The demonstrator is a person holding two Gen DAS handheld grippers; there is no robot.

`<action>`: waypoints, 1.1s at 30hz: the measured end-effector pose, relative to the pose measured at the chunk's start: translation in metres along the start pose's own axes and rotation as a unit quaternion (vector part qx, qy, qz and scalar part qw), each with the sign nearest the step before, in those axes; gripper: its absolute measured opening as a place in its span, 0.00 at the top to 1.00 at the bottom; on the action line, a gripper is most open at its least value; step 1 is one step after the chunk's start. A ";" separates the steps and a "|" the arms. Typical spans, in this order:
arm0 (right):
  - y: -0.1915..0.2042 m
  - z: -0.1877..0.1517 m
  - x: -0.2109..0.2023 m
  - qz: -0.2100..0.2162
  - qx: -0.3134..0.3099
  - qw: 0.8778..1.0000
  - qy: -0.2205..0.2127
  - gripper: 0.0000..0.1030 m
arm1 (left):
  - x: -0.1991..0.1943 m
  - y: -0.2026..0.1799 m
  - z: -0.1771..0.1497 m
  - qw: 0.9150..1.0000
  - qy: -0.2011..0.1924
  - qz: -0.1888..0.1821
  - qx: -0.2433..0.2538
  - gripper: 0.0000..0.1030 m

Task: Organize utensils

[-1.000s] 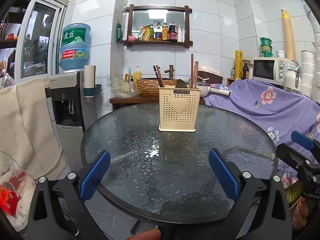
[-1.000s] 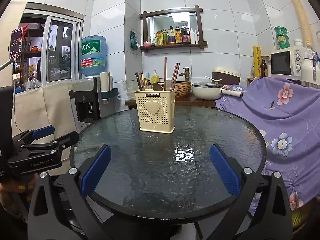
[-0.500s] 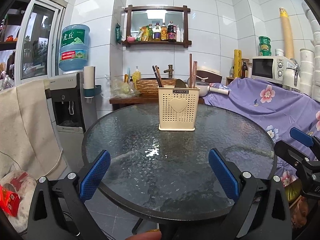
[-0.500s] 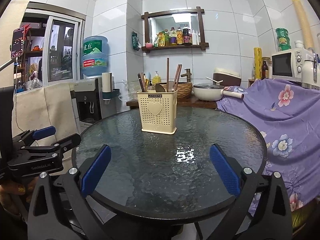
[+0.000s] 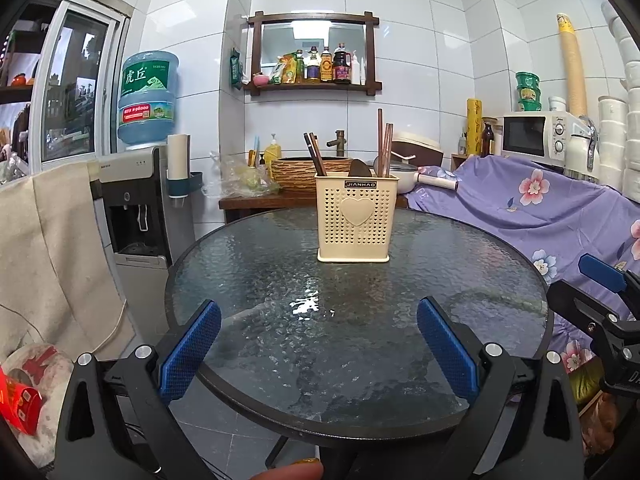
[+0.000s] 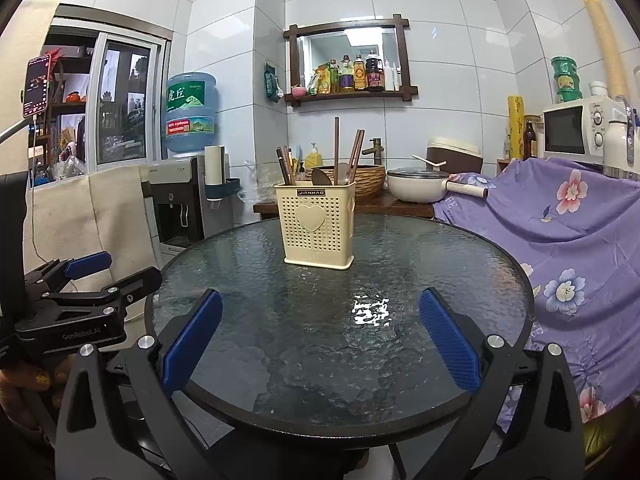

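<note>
One utensil holder [image 5: 353, 216] stands ahead of both released jaws on the tabletop [image 5: 280, 280], holding five chopsticks [image 6: 337, 148] and two spoons [image 6: 321, 176].

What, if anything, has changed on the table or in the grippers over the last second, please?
Very little: both cameras drifted slightly, so the cream utensil holder sits marginally differently in each view. Nothing was grasped or released. The left gripper and right gripper remain open and empty over the near edge of the glass table, and the chopsticks and spoons still stand in the holder.
</note>
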State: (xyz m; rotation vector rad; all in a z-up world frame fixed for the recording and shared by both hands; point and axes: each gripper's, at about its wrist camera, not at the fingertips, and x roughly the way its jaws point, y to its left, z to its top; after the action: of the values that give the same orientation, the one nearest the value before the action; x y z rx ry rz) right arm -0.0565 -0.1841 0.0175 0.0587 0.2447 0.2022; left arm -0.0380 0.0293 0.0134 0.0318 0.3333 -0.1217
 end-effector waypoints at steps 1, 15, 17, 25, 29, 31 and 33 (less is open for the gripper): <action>-0.001 0.000 0.000 0.000 0.001 1.000 0.000 0.06 | 0.000 0.000 0.000 1.000 0.000 0.001 0.000 0.06; -0.005 -0.001 0.005 0.003 0.002 1.000 0.005 0.06 | 0.001 0.001 -0.001 1.000 0.005 -0.004 0.003 0.06; -0.005 0.000 0.005 0.004 0.001 1.000 0.005 0.06 | 0.001 0.001 -0.001 1.000 0.005 -0.004 0.003 0.06; -0.006 0.000 0.005 0.002 0.002 1.000 0.005 0.06 | 0.003 0.001 -0.001 1.000 0.010 -0.003 0.003 0.06; -0.006 -0.001 0.006 0.003 0.002 1.000 0.008 0.06 | 0.003 0.002 -0.001 1.000 0.013 -0.002 0.002 0.06; -0.006 -0.001 0.008 0.002 0.003 1.000 0.010 0.06 | 0.004 0.002 0.000 1.000 0.015 -0.001 -0.001 0.06; -0.007 -0.002 0.009 0.002 0.005 1.000 0.012 0.06 | 0.006 0.002 0.000 1.000 0.019 0.000 -0.001 0.06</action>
State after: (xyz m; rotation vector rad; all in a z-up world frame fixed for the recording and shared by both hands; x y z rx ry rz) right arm -0.0474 -0.1893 0.0132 0.0670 0.2700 0.2052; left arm -0.0325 0.0303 0.0113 0.0313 0.3720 -0.1206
